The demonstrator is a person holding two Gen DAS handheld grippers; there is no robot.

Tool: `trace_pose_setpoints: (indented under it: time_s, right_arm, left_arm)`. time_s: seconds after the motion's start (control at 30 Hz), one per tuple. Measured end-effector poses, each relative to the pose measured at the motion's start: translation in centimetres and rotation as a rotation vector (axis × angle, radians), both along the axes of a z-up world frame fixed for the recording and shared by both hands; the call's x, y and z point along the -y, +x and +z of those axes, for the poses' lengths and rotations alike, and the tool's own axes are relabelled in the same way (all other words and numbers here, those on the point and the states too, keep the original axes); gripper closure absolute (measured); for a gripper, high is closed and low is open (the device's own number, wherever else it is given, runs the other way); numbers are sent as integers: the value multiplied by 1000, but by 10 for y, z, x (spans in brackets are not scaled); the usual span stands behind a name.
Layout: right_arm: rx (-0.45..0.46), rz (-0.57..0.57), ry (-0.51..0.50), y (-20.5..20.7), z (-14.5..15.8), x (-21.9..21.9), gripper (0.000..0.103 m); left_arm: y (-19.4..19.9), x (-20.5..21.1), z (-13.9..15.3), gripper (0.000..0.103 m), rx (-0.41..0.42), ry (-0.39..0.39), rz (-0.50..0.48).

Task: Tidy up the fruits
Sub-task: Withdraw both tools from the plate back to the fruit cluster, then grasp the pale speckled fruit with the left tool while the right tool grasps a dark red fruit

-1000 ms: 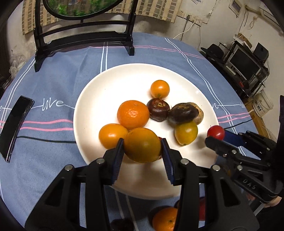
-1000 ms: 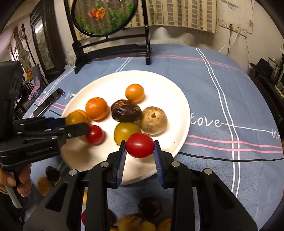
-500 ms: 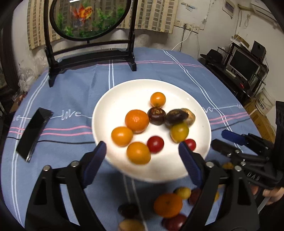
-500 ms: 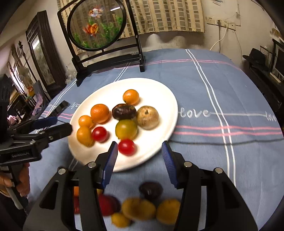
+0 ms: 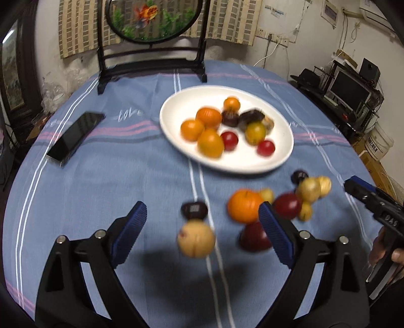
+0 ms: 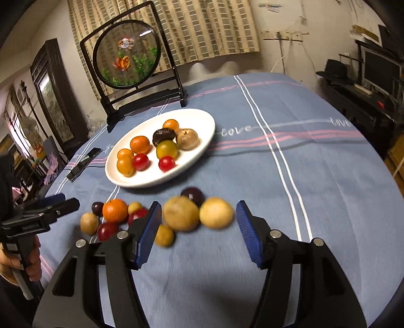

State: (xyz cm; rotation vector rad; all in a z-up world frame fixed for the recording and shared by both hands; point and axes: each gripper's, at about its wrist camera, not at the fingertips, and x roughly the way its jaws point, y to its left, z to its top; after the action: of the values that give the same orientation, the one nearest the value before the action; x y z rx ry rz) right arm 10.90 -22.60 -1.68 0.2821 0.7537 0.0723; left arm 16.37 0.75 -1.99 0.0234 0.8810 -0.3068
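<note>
A white plate (image 5: 227, 167) (image 6: 151, 183) on the blue cloth holds several oranges, two red tomatoes (image 5: 265, 148), dark fruits and a yellow-green one. Nearer to me, a loose pile lies on the cloth: an orange (image 5: 244, 206) (image 6: 115, 210), tan round fruits (image 5: 196, 241) (image 6: 180, 213), red and dark ones. My left gripper (image 5: 201, 211) hangs over the pile's left end, jaws opening wide and gripping nothing. My right gripper (image 6: 199, 210) hovers above two tan fruits, jaws opening, pads clear of them. Motion blurs the pile.
A black phone (image 5: 73, 136) (image 6: 84, 162) lies left of the plate. A framed round goldfish screen (image 5: 151, 22) (image 6: 126, 55) stands at the table's far edge. Shelves with a monitor (image 5: 349, 90) are off to the right.
The left gripper let go of an orange and the right of a red tomato; both fruits now lie on the plate. Both grippers opened and drew back from the plate to the loose pile.
</note>
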Motion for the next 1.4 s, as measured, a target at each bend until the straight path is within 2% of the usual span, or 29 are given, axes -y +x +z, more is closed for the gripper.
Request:
trace_pose_setpoints:
  time_s: [0.37, 0.63, 0.83, 0.9, 0.97, 1.0, 1.03, 1.23, 1.4]
  right_arm:
    - [-50, 33, 30, -31, -20, -1, 41]
    - [-41, 59, 37, -30, -20, -5, 41]
    - [-57, 61, 41, -26, -25, -4, 41]
    - [-63, 60, 42, -24, -26, -3, 41]
    - [-67, 61, 42, -23, -27, -3, 41]
    - [-68, 61, 41, -23, -27, -3, 41]
    - [-71, 62, 39, -22, -27, -3, 41]
    - [-83, 68, 6, -17, -28, -6, 41]
    - [-107, 115, -40, -13, -30, -19, 41]
  left_arm:
    - [-24, -2, -27, 11, -27, 84, 0]
    - [-13, -2, -51, 11, -113, 64, -12]
    - [-6, 1, -55, 14, -112, 74, -9]
    - [-4, 1, -54, 20, -109, 71, -8]
    - [-2, 0, -52, 37, -97, 68, -9]
    - [-1, -1, -51, 52, -95, 68, -9]
    - [0, -2, -49, 64, -99, 41, -22]
    - [-3, -3, -47, 63, -106, 19, -21]
    - [-7, -4, -44, 63, -103, 5, -23]
